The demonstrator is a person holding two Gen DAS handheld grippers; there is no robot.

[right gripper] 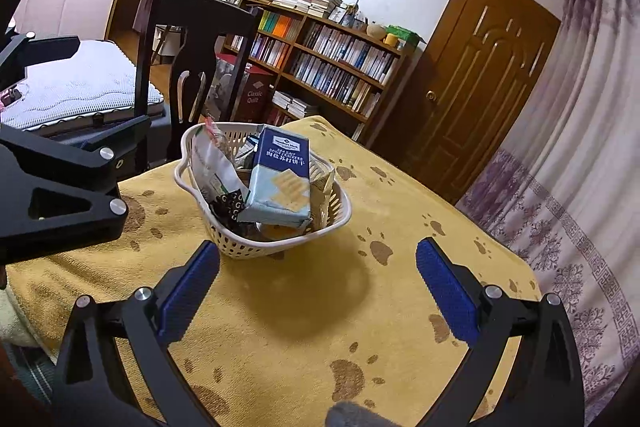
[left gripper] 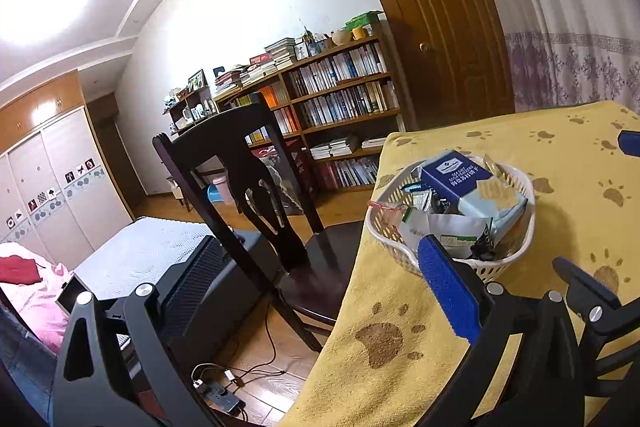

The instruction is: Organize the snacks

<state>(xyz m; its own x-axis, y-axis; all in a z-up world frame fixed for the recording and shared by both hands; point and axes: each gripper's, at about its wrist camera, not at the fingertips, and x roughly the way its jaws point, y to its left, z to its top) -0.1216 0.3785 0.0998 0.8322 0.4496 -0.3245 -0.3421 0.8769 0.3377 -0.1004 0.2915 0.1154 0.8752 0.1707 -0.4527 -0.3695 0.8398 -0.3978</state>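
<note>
1. Though heaped with snacks, logged as settled: basket [right gripper: 256, 251] on yellow cloth [right gripper: 320, 347], near the edge by the chair [left gripper: 240, 163].
2. Logged spread wide, nothing held: left gripper [left gripper: 288, 275], right gripper [right gripper: 320, 267].
3. Judged likely: leaning cracker box [right gripper: 280, 179] toppled by a nudge; basket shoved off the edge; cloth dragged.

The yellow cloth [right gripper: 300, 307] lies bare from 6 o'clock up to the white basket [right gripper: 336, 223] at 12 o'clock; bare cloth runs on at 3 o'clock. A dark chair [right gripper: 200, 39] stands behind the basket at 11 o'clock; the left gripper's frame [right gripper: 52, 195] blocks 9 o'clock.
</note>
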